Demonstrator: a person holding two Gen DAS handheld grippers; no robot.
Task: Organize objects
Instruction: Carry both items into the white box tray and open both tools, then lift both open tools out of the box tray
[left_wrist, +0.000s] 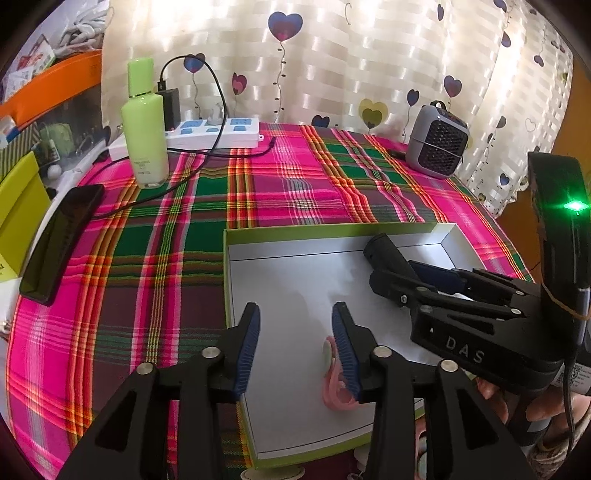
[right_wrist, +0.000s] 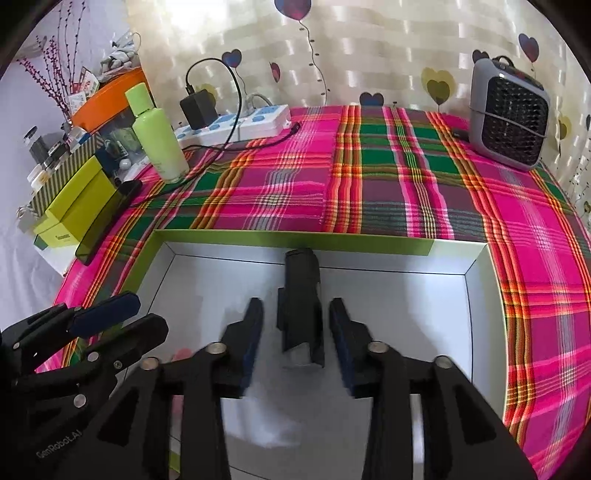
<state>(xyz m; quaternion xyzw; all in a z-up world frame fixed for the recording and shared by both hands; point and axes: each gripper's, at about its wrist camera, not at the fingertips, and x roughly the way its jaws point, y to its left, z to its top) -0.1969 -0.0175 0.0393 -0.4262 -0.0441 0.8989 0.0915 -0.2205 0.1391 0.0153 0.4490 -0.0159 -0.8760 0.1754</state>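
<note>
A shallow box with a green rim (left_wrist: 332, 229) (right_wrist: 295, 240) and white floor lies on the plaid cloth. My left gripper (left_wrist: 297, 332) hovers open over its left part. A pink and pale green item (left_wrist: 332, 376) lies on the floor against the right finger, and nothing sits between the pads. In the right wrist view that gripper (right_wrist: 147, 312) shows at lower left. My right gripper (right_wrist: 296, 328) (left_wrist: 393, 271) is open, and a black cylindrical object (right_wrist: 300, 295) (left_wrist: 384, 251) lies on the box floor between its fingers, with a gap on each side.
A green bottle (left_wrist: 146, 122), a power strip (left_wrist: 214, 131) with a black charger and cable, and a dark phone (left_wrist: 61, 240) stand at the table's left. A grey fan-like unit (right_wrist: 509, 118) sits at the back right by the curtain. Green boxes (right_wrist: 81, 199) lie off the left edge.
</note>
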